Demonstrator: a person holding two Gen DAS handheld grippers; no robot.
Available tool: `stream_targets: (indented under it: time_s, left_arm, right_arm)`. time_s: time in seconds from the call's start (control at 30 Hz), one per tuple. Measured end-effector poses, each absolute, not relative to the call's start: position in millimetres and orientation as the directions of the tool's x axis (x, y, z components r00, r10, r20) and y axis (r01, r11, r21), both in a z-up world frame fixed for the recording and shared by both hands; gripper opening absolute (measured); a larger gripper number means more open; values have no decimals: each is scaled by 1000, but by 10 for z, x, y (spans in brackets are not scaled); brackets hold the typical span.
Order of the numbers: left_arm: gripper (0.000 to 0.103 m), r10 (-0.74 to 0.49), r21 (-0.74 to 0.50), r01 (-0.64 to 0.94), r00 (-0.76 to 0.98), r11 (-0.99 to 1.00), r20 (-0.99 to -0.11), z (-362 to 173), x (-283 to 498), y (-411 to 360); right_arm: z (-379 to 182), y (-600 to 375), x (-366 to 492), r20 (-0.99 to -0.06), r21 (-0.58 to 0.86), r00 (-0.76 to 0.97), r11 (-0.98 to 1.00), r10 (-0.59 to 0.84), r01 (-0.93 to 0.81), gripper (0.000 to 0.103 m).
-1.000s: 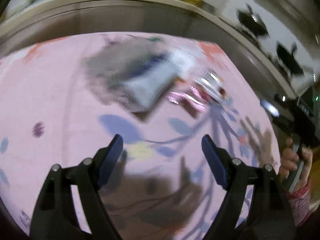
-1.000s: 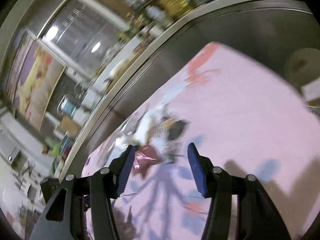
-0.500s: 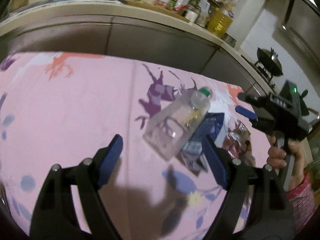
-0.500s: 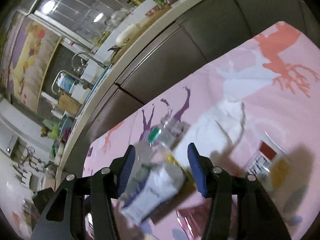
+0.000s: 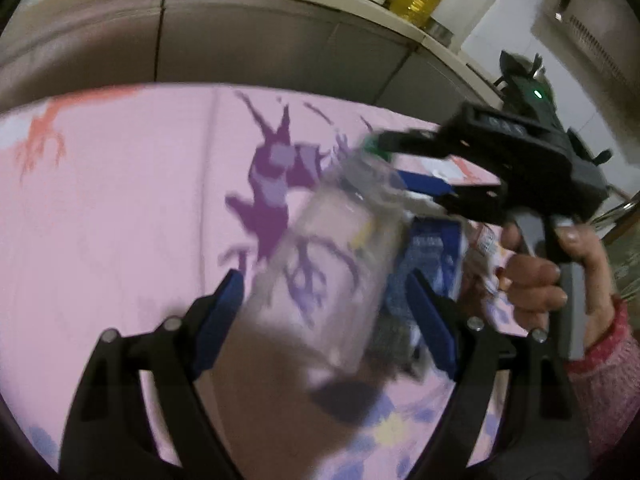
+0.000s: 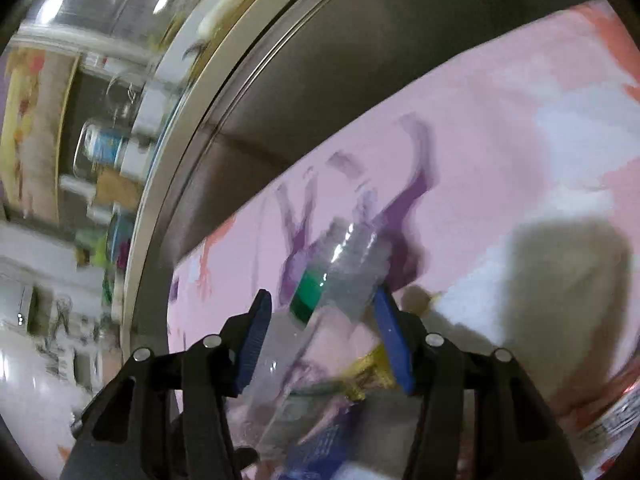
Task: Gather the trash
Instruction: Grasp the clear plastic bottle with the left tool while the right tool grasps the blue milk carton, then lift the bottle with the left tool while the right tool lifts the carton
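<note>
The left gripper (image 5: 326, 312) has its blue pads spread wide on either side of a clear plastic bottle (image 5: 332, 276), which lies on the pink patterned cloth (image 5: 120, 208); the pads do not seem to press it, though blur makes this uncertain. The right gripper (image 6: 320, 340) stands half spread around the bottle's neck near the green cap (image 6: 307, 294), touching nothing clearly. A blue packet (image 5: 436, 256) lies just beside the bottle. Its print is too blurred to read. The bottle is smooth and transparent, the cloth soft and flat. A hand (image 5: 552, 276) grips the right handle.
</note>
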State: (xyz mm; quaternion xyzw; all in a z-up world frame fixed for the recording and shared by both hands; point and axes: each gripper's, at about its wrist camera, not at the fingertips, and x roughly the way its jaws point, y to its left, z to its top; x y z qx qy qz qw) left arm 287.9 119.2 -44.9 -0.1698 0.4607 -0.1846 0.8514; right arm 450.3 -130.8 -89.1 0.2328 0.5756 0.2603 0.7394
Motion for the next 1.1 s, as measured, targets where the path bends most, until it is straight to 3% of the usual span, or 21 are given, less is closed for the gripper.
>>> stream_targets:
  time_s: [0.1,0.23,0.4,0.57,0.7,0.83,0.9,0.93,0.97,1.1]
  left_arm:
    - [79,-502,-518,128,524,845,-688,-460,2584,1453]
    - [79,-517,-567,88,543,819,-662,-414,2361,1798]
    - [80,-407,-498,14,594,867,-693,-174,2562,2077]
    - [85,-362,-456,-31,562,889,-744,-119,3309,2178]
    - [85,-315,-415,-112,484,903,-816,-338,3786,2272]
    - [85,-324,-401,-121,405,908,-855,-546,3969,2215]
    - [81,-293,-349,-85,382,933,-876,-592,4011,2094]
    - [71,-292,-339,-64,375,938,-880,-606,4008,2034]
    - [54,-286,-331,-57,379,942,-880,-596,3998,2008]
    - [45,-279,-321,-35,409,947,-869,-515,3856,1933]
  right_arm:
    - [-810,-815,4217,-735,627,83,722,673,-294,53]
    - [-803,-529,3956,-708,675,-57,650,704,-349,53]
    - [-400,-799,3892,-679,645,110,662,726,-381,53]
    - [-5,-1329,3724,-672,542,333,746,662,-388,53]
    - [37,-1804,3437,-670,477,456,810,586,-341,53]
    - [-169,-2207,3245,-682,501,475,828,557,-252,53]
    - [-307,-2250,3224,-689,534,454,819,565,-209,53]
    - [-398,-2266,3244,-694,557,432,809,577,-186,53]
    - [-469,-2258,3271,-701,570,414,805,581,-165,53]
    - [-579,-2090,3343,-702,606,362,781,614,-151,53]
